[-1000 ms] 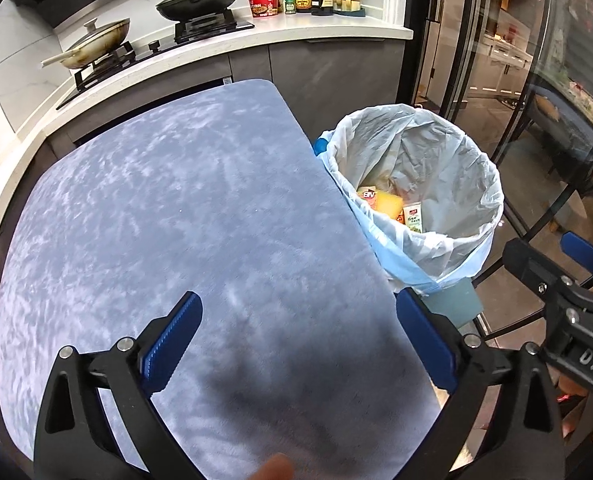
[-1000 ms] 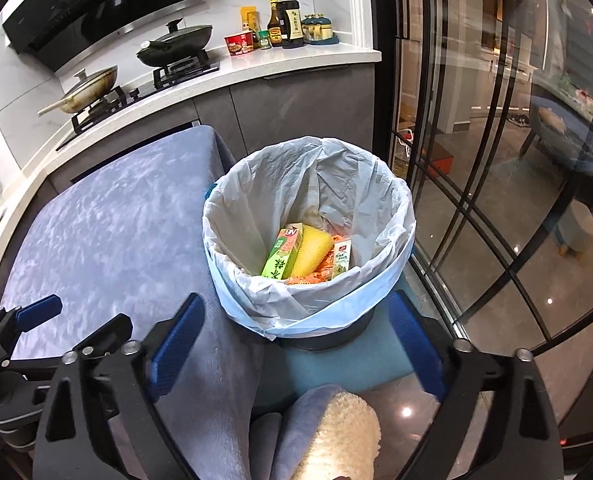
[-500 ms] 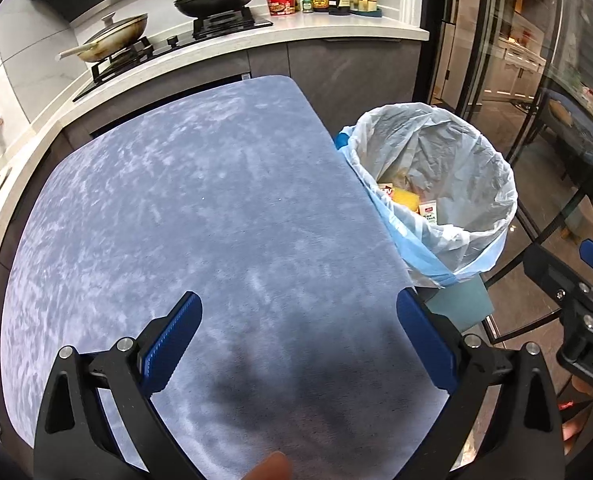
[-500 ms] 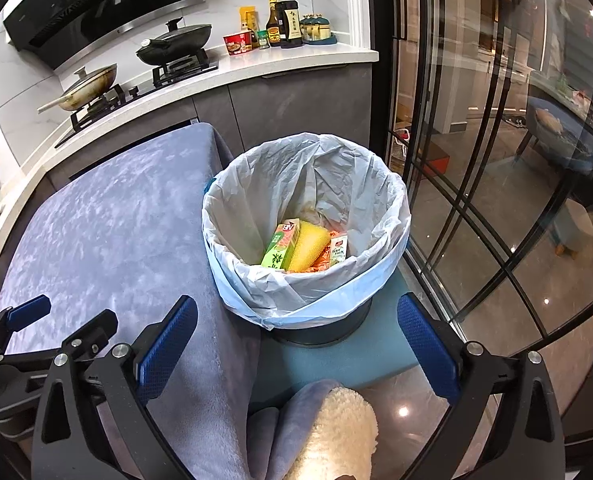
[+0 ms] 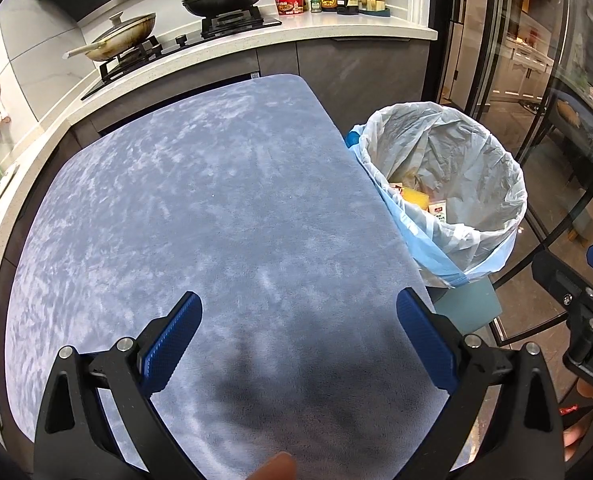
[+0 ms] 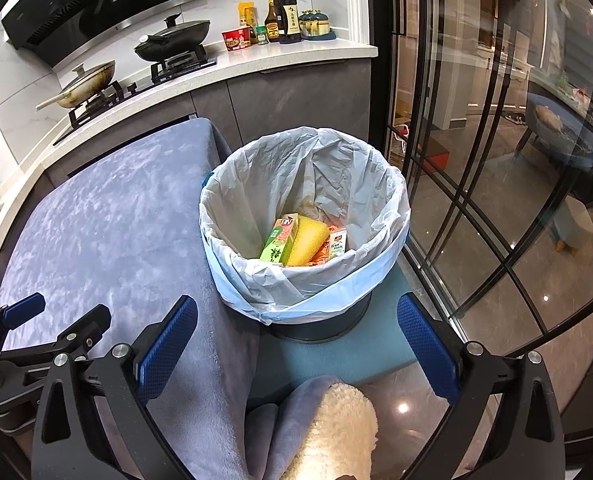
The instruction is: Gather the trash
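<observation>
Two claws, both spread wide and both empty, and that tells the story: the right claw [image 6: 296, 344] hangs above and just short of the bin [image 6: 304, 216], pitched steeply down, nothing between its blue pads. The trash sits at the bottom of the white liner: a green carton [image 6: 279, 240], a yellow sponge [image 6: 308, 238] leaning against it, and a small white carton [image 6: 337, 245] at the sponge's other side, with something orange underneath that is hard to make out. Over on the other side the left claw [image 5: 296, 340] looks down at the blue-grey cloth on the table [image 5: 200, 208], and there is not a scrap left on it; the bin stands just beside the table's right edge. So my read is the drop is finished and the job is close to wrapped. To do this step well, I'd say hold the right claw wide and lift it straight back so the pads don't snag the liner's folded rim, which drapes loosely over the bin's edge. A quick sweep with the left claw across the table would confirm nothing is hiding at the near edge, where a dark shadow falls. Both wrists look level, with neither claw rolled to one side.
</observation>
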Action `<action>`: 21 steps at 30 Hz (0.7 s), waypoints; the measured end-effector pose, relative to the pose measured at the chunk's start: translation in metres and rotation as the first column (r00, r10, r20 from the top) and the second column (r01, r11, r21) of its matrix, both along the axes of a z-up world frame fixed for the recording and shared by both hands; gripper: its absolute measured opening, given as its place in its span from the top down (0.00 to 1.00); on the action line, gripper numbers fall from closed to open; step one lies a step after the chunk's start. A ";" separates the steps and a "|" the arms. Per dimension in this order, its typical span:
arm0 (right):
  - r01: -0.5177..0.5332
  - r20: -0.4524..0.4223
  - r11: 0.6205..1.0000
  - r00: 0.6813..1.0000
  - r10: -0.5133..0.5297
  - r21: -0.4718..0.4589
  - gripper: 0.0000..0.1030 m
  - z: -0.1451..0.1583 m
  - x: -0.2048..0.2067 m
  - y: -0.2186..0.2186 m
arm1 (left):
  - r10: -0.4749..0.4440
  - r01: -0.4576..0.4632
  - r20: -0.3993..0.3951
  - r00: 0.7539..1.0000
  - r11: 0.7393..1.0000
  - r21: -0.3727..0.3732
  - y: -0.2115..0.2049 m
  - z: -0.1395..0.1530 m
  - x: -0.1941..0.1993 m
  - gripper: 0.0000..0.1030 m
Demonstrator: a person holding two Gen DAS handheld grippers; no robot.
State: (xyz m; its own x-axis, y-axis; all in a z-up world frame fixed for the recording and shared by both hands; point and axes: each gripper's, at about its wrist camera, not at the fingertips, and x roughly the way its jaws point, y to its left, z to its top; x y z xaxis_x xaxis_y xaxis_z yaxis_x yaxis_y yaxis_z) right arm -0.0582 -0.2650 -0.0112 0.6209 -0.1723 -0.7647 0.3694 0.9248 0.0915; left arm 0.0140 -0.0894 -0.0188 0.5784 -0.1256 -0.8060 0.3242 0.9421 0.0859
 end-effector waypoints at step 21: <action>-0.007 -0.005 1.000 1.000 0.007 -0.005 0.06 0.000 -0.002 0.002 | 0.007 -0.007 0.004 1.000 1.000 0.006 -0.001 0.001 -0.003 0.09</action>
